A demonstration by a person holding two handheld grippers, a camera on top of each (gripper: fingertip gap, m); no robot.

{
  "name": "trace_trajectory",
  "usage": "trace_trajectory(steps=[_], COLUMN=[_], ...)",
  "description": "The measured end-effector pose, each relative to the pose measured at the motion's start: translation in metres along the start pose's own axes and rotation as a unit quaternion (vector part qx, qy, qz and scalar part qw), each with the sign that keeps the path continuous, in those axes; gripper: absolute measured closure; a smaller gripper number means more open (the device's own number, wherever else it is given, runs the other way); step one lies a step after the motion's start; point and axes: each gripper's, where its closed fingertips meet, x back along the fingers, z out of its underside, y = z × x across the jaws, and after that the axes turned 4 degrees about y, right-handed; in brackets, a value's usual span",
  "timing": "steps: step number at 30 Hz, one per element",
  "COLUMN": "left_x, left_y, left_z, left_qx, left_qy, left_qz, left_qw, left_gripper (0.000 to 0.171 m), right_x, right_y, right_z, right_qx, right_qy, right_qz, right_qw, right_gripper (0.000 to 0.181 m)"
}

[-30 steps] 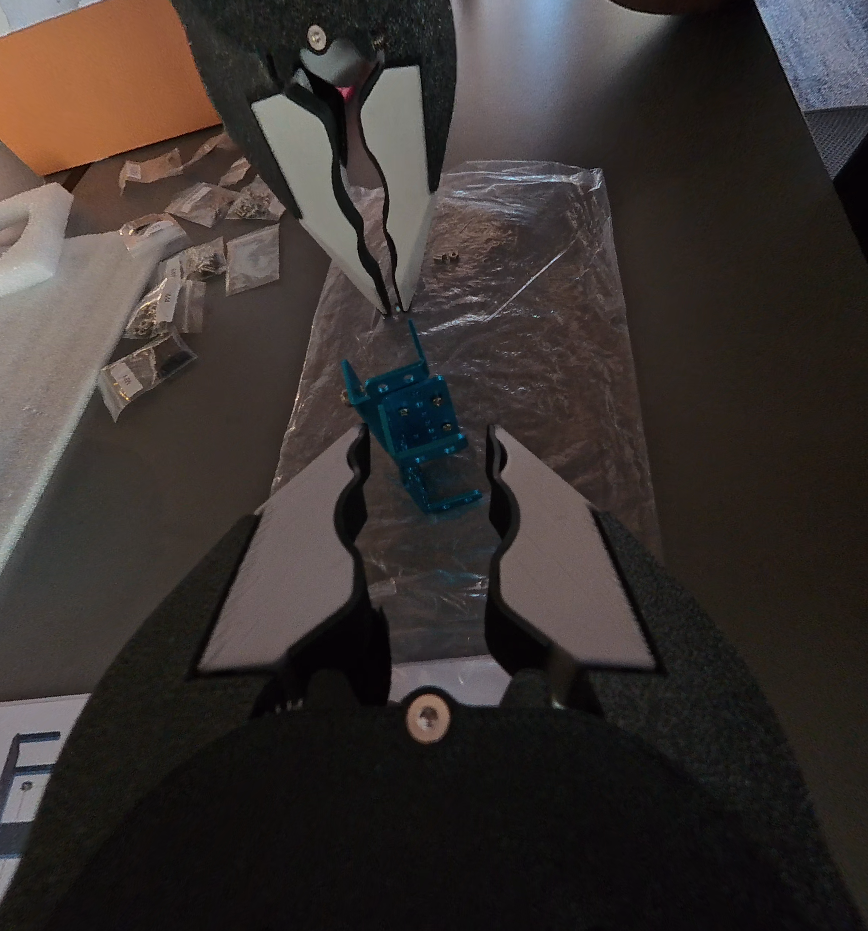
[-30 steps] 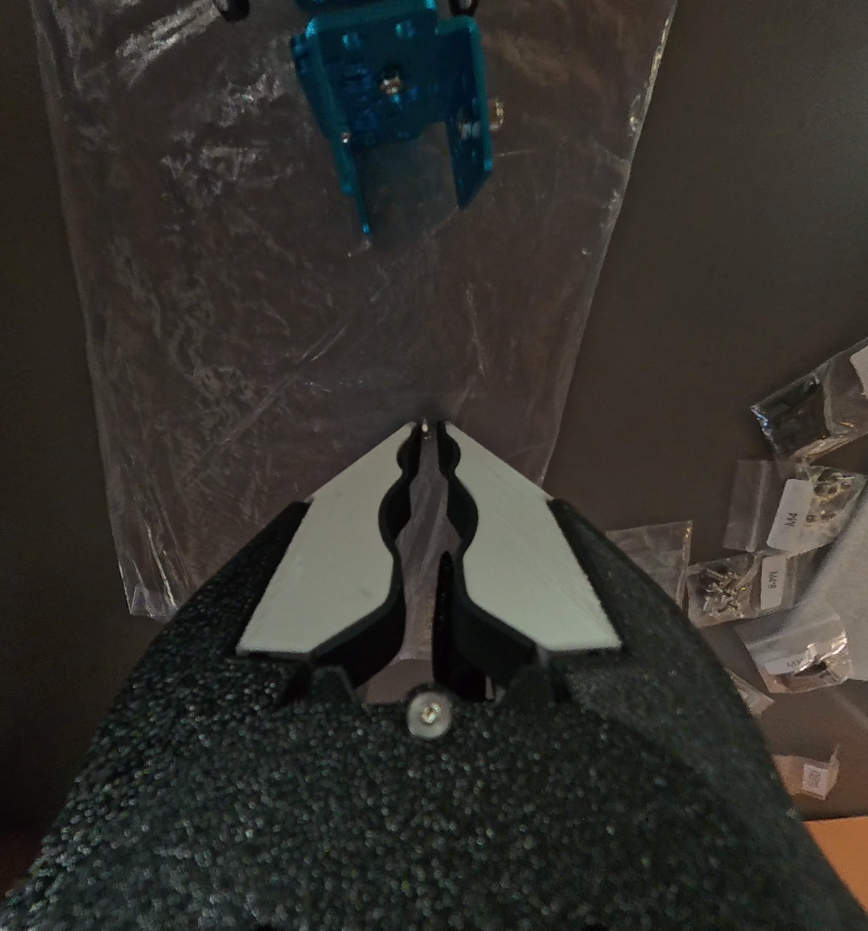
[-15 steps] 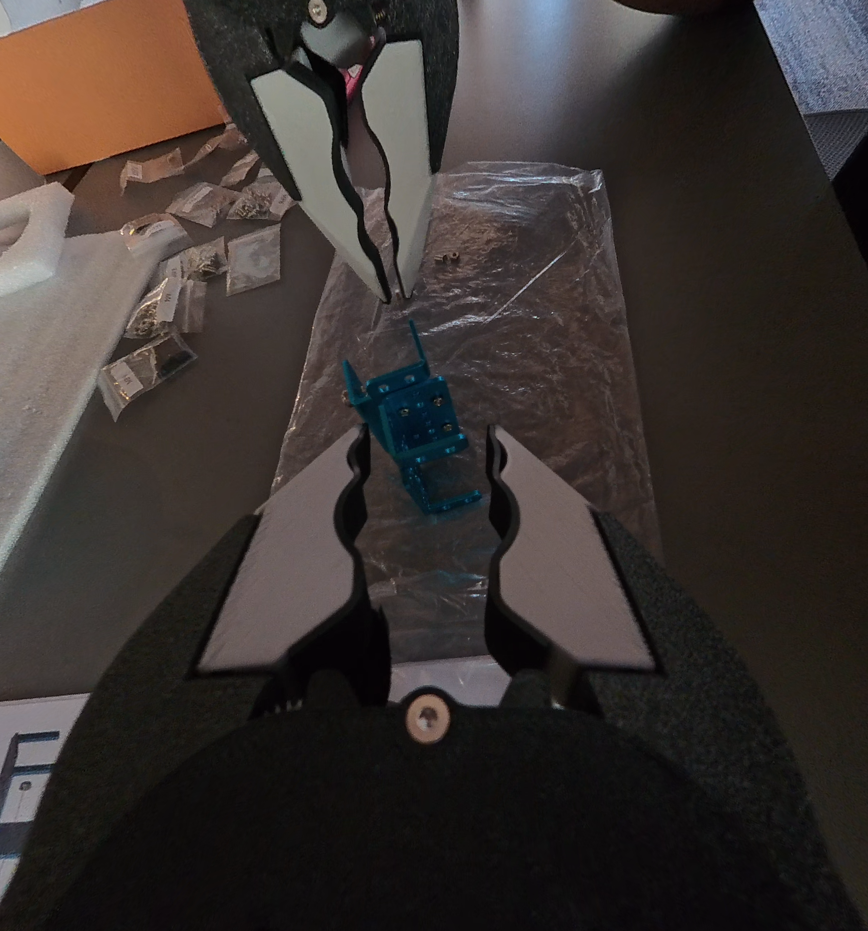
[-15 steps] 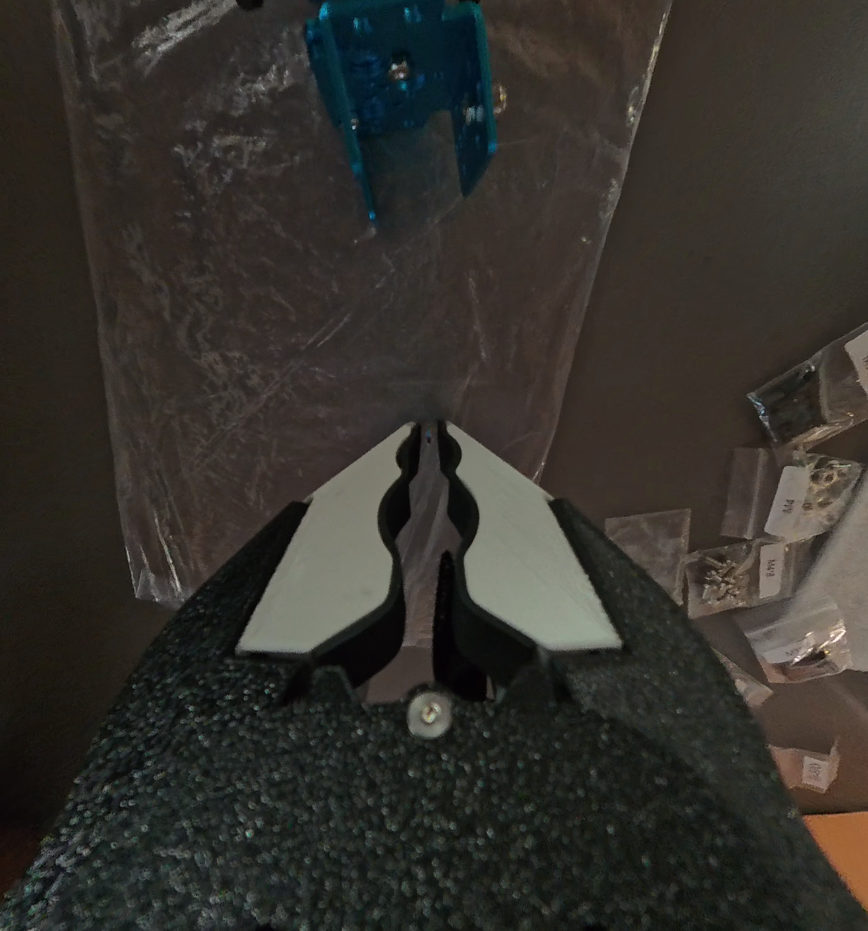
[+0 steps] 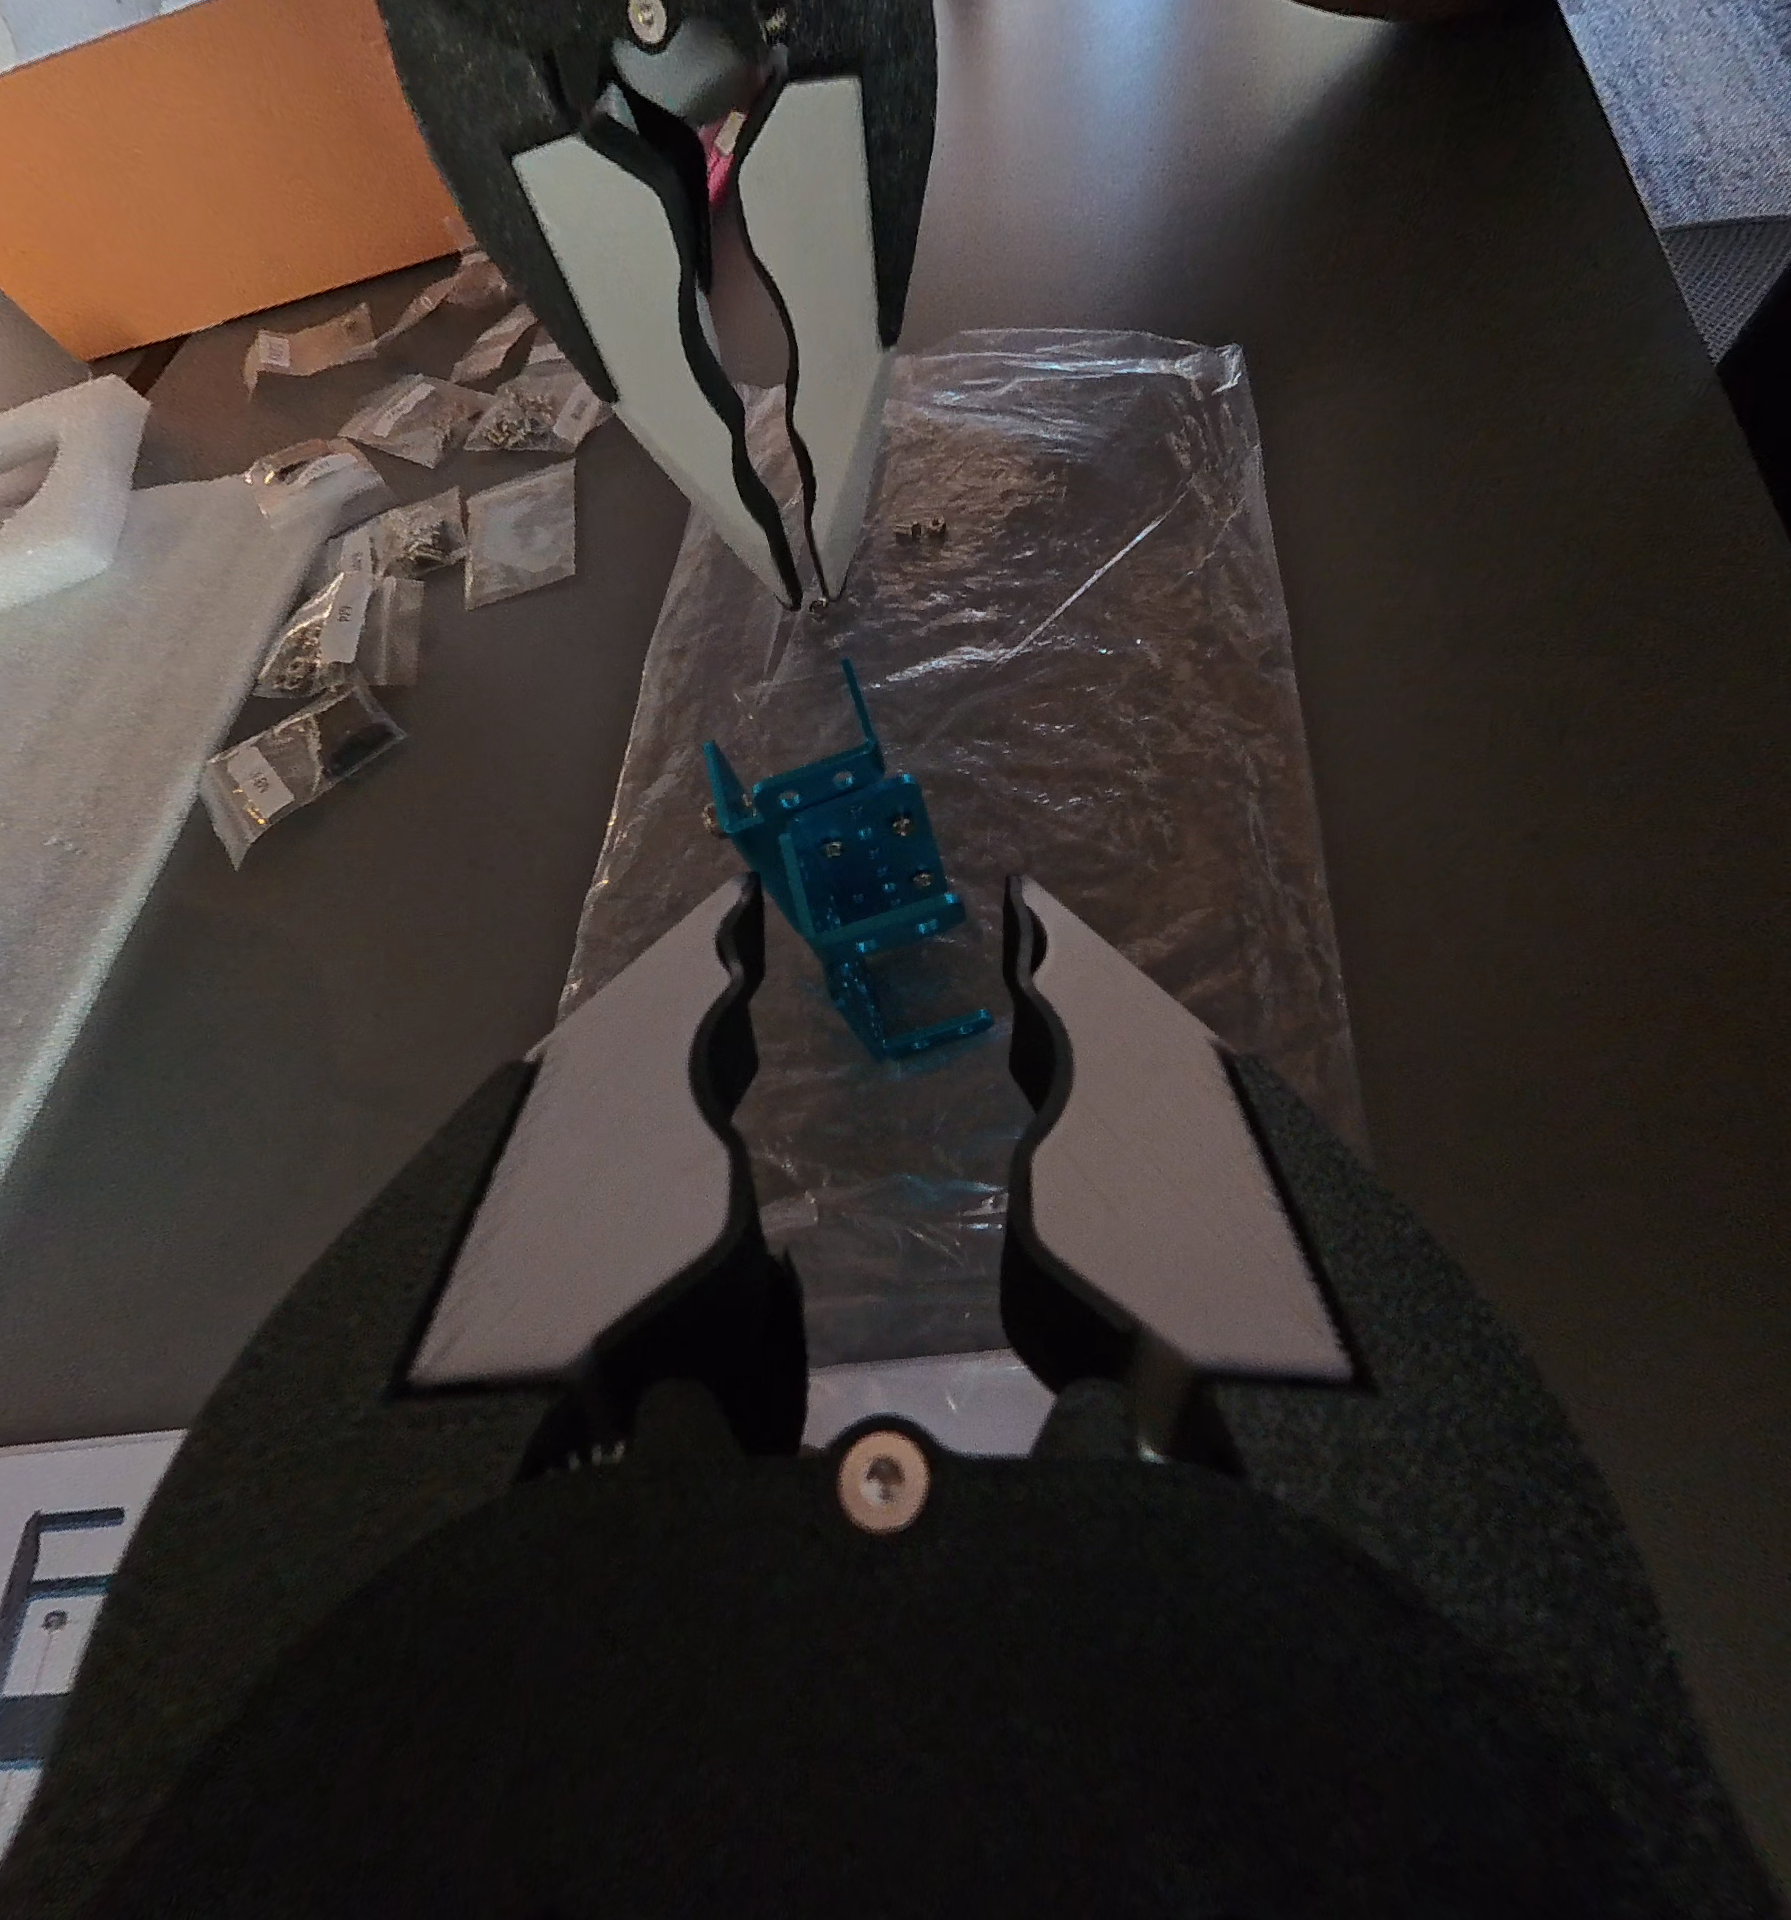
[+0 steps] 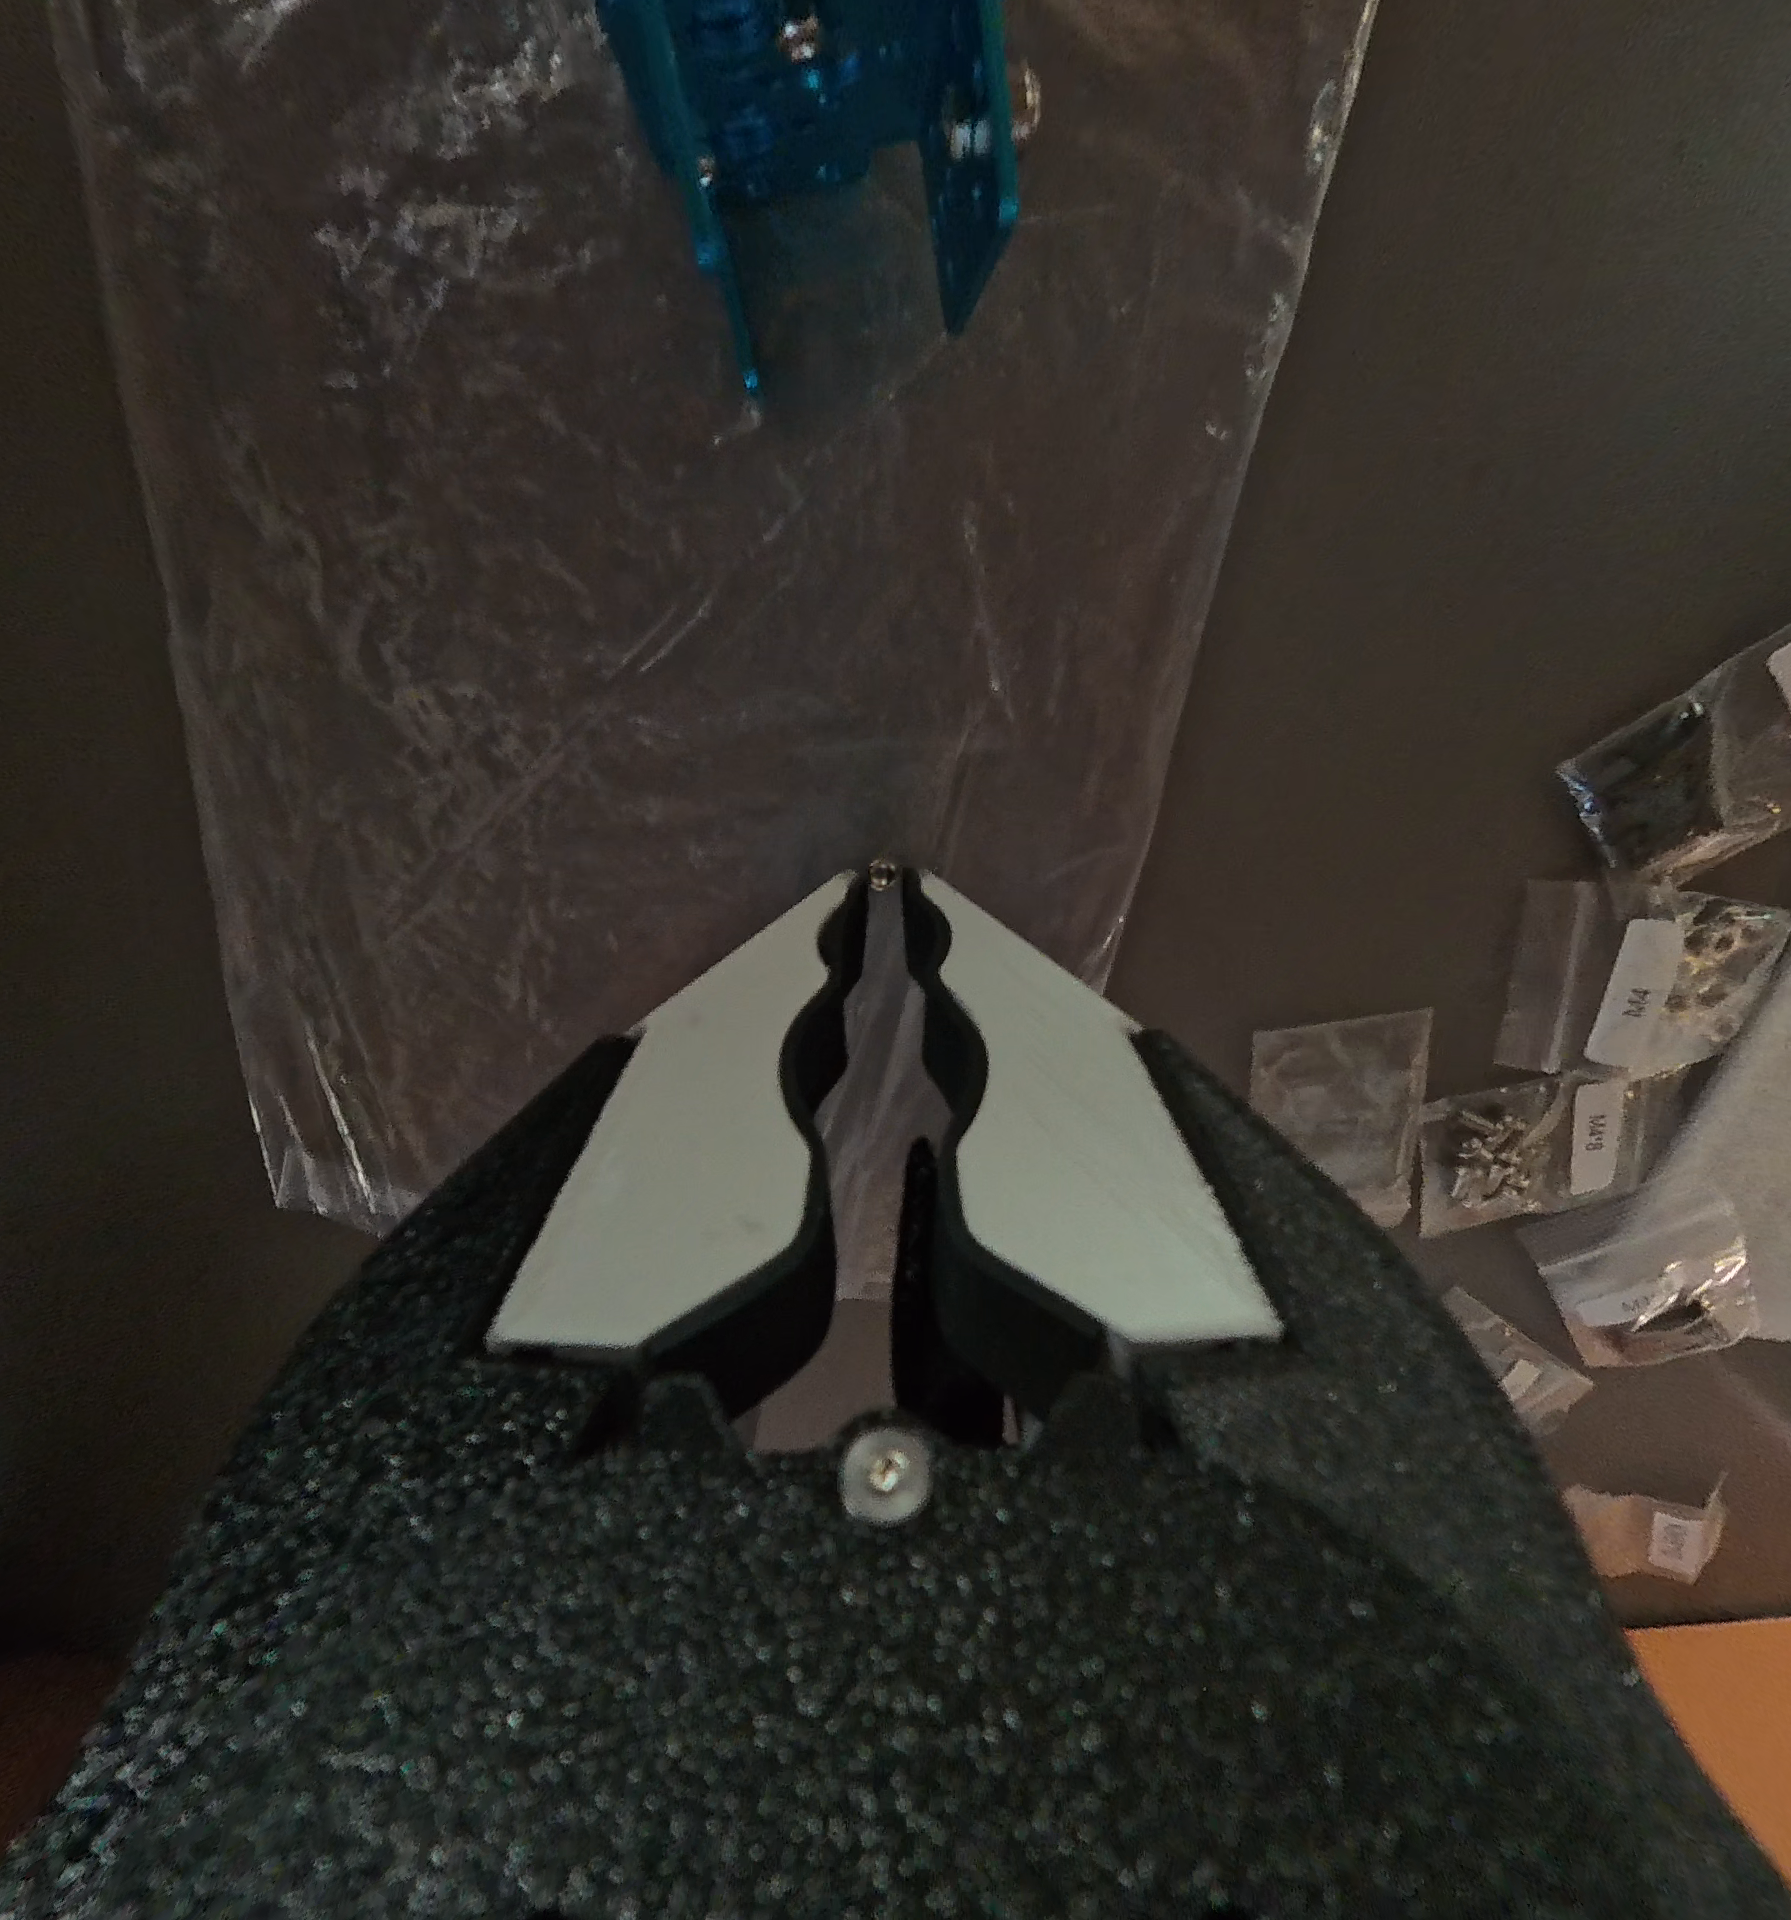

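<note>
A blue metal bracket assembly with holes and small screws stands on a clear plastic sheet on the dark table. My left gripper is open, its tips on either side of the bracket's near end, not touching it. My right gripper is shut on a tiny metal screw at its tips. In the left wrist view it points down over the sheet just beyond the bracket. The bracket also shows at the top of the right wrist view.
Several small bags of hardware lie left of the sheet, also at the right of the right wrist view. White foam and an orange box sit far left. A small loose metal part lies on the sheet. A printed sheet is near left. Spacing between my two grippers at the tips: around 12 cm.
The right gripper has lifted off the sheet and drawn closer to the bracket, still shut on the tiny screw. The left gripper and bracket have not moved.
</note>
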Motion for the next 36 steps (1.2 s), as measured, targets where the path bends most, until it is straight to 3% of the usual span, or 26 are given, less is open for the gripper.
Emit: trace_trajectory(steps=[12, 22, 36], left_x=[0.000, 0.000, 0.001], left_y=[0.000, 0.001, 0.000], left_z=[0.000, -0.001, -0.001], left_qx=[0.000, 0.004, 0.000], left_qy=[-0.001, -0.003, -0.002], left_qz=[-0.002, 0.000, -0.002], left_qw=[1.000, 1.000, 1.000], left_gripper=[0.126, 0.126, 0.126], right_x=[-0.004, 0.001, -0.001], right_y=[0.001, 0.011, 0.008], right_z=[0.000, -0.004, -0.002], right_qx=[-0.013, -0.007, 0.024], right_qy=[0.011, -0.042, 0.039], right_qz=[-0.014, -0.062, 0.031], right_qw=[1.000, 0.997, 0.998], right_gripper=[0.177, 0.177, 0.172])
